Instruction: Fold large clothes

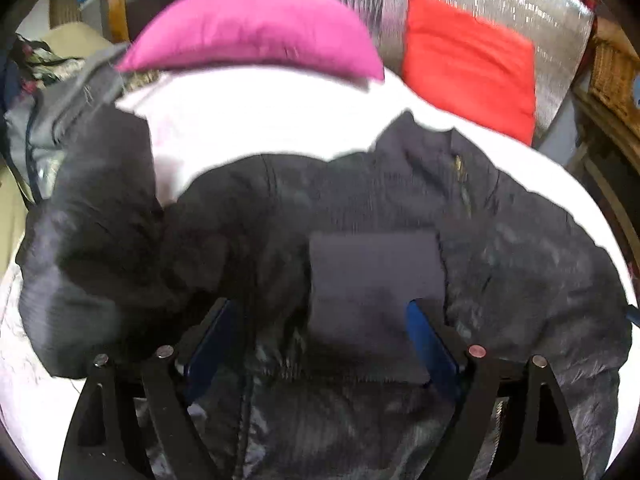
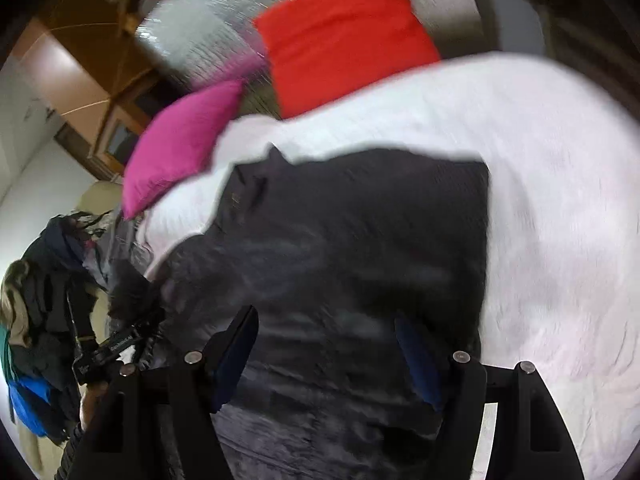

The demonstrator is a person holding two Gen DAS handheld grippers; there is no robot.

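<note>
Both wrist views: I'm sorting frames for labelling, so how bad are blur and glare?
Left wrist: white bedding blown out, dark jacket and pink pillow motion-smeared. Right wrist: stronger smear across jacket and bedding; fisheye bends both.

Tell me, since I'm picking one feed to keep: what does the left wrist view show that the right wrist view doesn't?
Only the left wrist view: the left tool, open, and the jacket's zip.
Only the right wrist view: the right tool, open, and a clothes pile.
Both: dark jacket on white bedding, pink cushion, red cushion.
</note>
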